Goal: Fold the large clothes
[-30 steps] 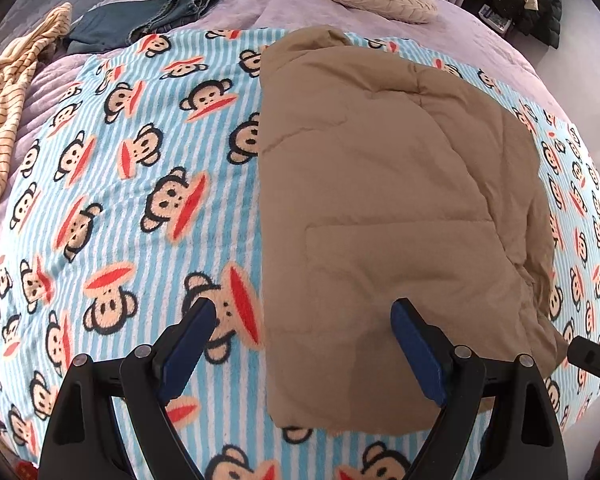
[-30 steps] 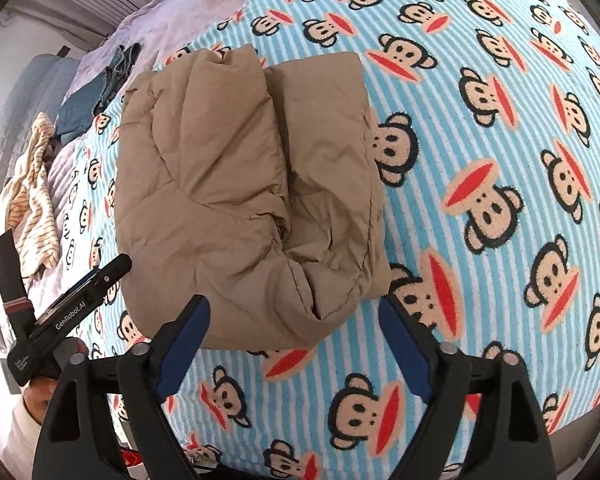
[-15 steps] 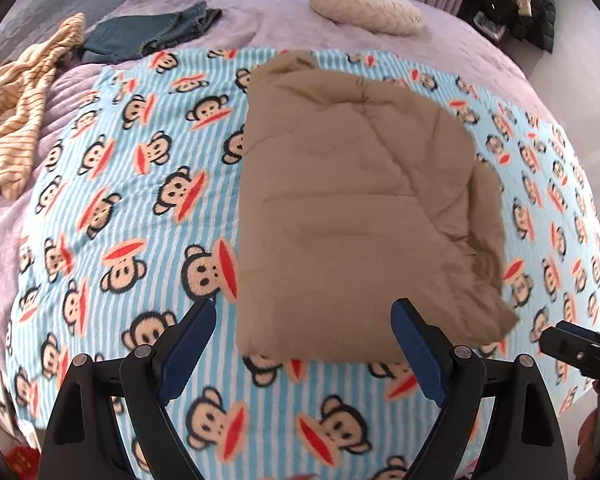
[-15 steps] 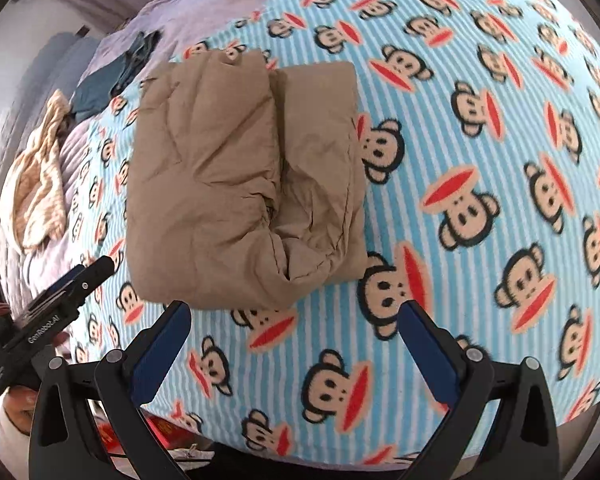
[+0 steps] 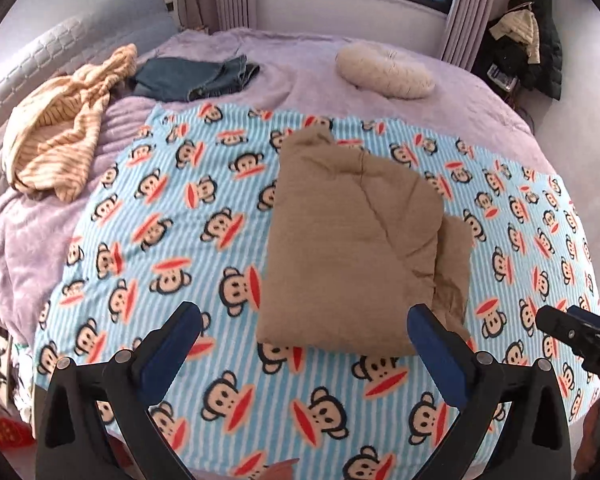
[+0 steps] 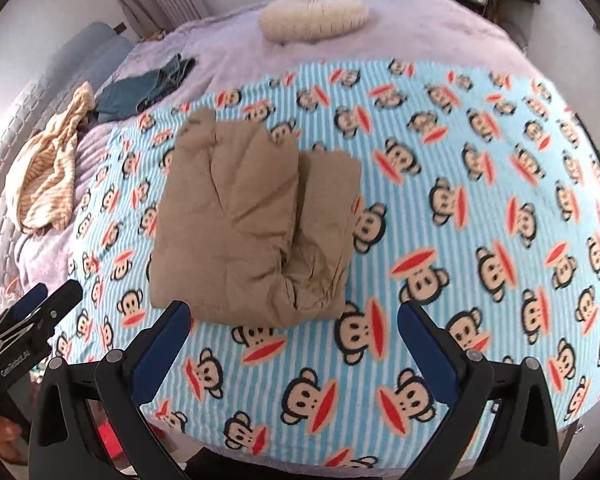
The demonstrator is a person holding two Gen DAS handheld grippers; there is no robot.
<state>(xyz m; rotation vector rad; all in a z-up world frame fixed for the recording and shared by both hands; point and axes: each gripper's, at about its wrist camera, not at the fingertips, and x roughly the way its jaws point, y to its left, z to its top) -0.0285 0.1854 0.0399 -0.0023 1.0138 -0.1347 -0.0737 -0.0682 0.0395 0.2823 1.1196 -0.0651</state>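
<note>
Tan coat [image 5: 352, 248] lies folded into a compact block on the monkey blanket [image 5: 172, 240], roughly mid-bed, nearer the front edge. Probably put on the blanket bc it gives a flat, open work area; the other clothes are off to the far left on the purple cover: striped top [image 5: 56, 128], jeans [image 5: 192, 78]. Pillow [image 5: 384, 70] sits at the far side, well apart from the fold.

Fold looks done or nearly so: one thick panel laid over, w/ a narrower layer showing along its right side. Right view shows that side [image 6: 324, 220] bunched and creased at the near corner, not squared, so a tidy-up may be wanted. Judgement only.

Left gripper [image 5: 304, 344] is above the blanket's near edge, pointing fwd and down at the coat's near hem. Its fingers [image 5: 172, 344] are spread wide, nothing between them, not touching cloth. Right gripper [image 6: 292, 340] has the same pose: wide open, empty, aimed at the coat's near right corner, clear of the fabric. Each shows at the edge of the other's view, so the two are side by side, level, near the bed's front edge.

Both off the coat and open fits a release, w/ the garment resting on its own weight. Puffy fabric may spring back at the loose right layer.
</note>
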